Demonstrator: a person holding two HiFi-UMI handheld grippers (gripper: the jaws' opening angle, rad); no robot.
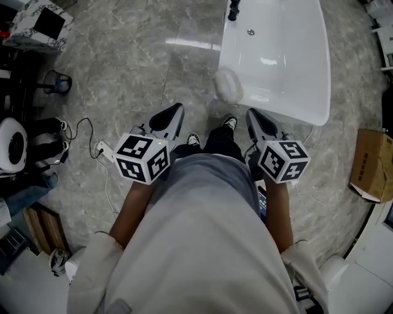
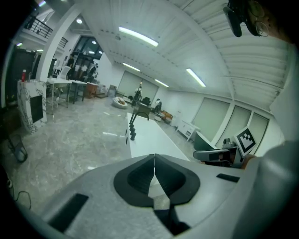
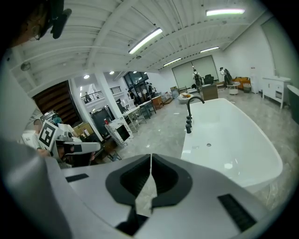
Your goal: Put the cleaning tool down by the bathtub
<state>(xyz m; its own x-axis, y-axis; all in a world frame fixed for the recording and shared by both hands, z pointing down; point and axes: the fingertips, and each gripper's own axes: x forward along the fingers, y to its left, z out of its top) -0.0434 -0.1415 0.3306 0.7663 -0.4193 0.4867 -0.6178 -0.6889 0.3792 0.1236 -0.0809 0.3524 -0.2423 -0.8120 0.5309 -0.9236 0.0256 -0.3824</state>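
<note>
**Both grippers clenched and empty; cleaning tool lay at the tub's near corner**

Nearest stood the person, in a pale grey top, with a gripper in each hand held out over the marble floor [image 1: 123,92]. The left gripper [image 2: 154,162] had its jaws pressed together at the tips with nothing between them. The right gripper [image 3: 150,163] was likewise clenched on nothing. Their marker cubes, left [image 1: 142,157] and right [image 1: 283,160], sat just above the forearms. Between the two grippers the person's shoes [image 1: 229,122] showed on the floor.

Just beyond the gripper tips, and apart from both, the cleaning tool [image 1: 228,84] was a pale, rounded, blurred shape at the near left corner of the white bathtub [image 1: 307,113]. Whether it rested on the floor or against the tub wall could not be told. Farther off, a black faucet [image 1: 233,10] stood at the tub's far left edge.

To the left a white cable [image 1: 86,132] trailed over the floor, and to the right sat a cardboard box [image 1: 373,165].
</note>
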